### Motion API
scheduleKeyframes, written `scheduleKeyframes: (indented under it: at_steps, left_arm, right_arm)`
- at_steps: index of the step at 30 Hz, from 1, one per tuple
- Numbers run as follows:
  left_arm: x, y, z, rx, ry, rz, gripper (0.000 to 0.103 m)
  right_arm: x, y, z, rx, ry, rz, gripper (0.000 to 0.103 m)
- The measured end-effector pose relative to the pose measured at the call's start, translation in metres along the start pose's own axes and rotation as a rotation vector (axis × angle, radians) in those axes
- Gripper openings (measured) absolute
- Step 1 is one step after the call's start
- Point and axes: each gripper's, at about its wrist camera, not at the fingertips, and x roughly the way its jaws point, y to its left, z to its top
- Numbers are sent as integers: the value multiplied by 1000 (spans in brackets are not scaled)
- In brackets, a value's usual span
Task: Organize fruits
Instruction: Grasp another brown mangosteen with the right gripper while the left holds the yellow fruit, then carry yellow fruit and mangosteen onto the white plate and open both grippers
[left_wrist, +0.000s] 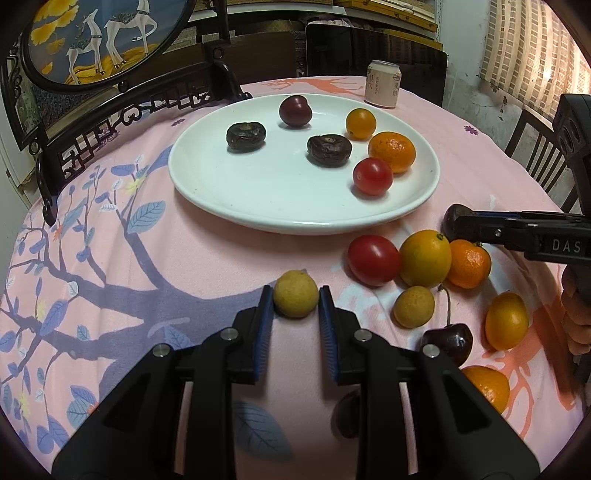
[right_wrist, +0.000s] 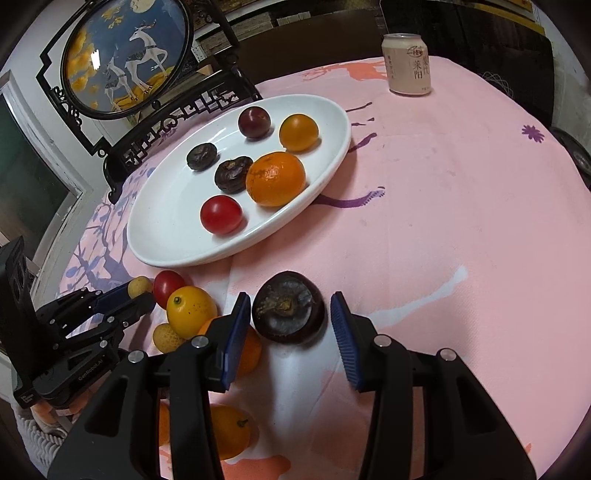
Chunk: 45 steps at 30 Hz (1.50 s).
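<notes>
1. My left claw (left_wrist: 296, 301) is squeezed shut on a small round yellow-brown fruit (left_wrist: 295, 293), low over the pink flowered cloth on the tabletop (left_wrist: 207, 258).
2. My right claw (right_wrist: 291, 314) has a dark brown wrinkly round fruit (right_wrist: 290, 307) between its blue pads (right_wrist: 236, 332). The left pad looks like it touches the fruit. The right pad has a small gap, so this claw is not gripping.
3. The big white round plate (left_wrist: 207, 184) sits past both claws. It holds two dark wrinkly fruits, a dark purple plum, a yellow tomato, an orange tangerine and a red tomato.
4. More fruit lies on the cloth between my claws: a red tomato (left_wrist: 373, 259), a yellow lemon-like fruit (left_wrist: 424, 263), a small tangerine (left_wrist: 469, 263) and a dark cherry (left_wrist: 448, 341).
5. A pale drink can (left_wrist: 382, 84) stands behind the plate.
</notes>
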Motion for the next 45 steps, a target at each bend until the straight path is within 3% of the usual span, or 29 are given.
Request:
scheduleKeyframes:
  at_steps: [13, 20, 26, 32, 33, 35, 36, 45]
  left_arm:
    - [-11, 2, 1, -18, -39, 2, 24]
    - [-50, 8, 20, -50, -162, 18, 24]
    - [-33, 18, 68, -100, -153, 39, 24]
    - [7, 39, 81, -170, -93, 48, 25]
    - [10, 41, 82, -170, -91, 50, 26]
    - [17, 43, 83, -169, -86, 43, 42]
    - [18, 42, 83, -168, -88, 40, 45]
    - [-7, 42, 65, -166, -122, 40, 55]
  right_arm:
    - [-22, -16, 3, 71, -70, 23, 39]
    - [-50, -8, 12, 86, -182, 84, 39]
    - [-27, 36, 48, 3, -123, 121, 40]
    - [15, 69, 67, -67, -82, 102, 40]
    - [19, 71, 69, -71, -80, 103, 43]
    - [22, 72, 69, -81, -89, 97, 56]
    - [19, 70, 69, -79, -107, 94, 59]
    - [-13, 51, 56, -41, -154, 130, 59]
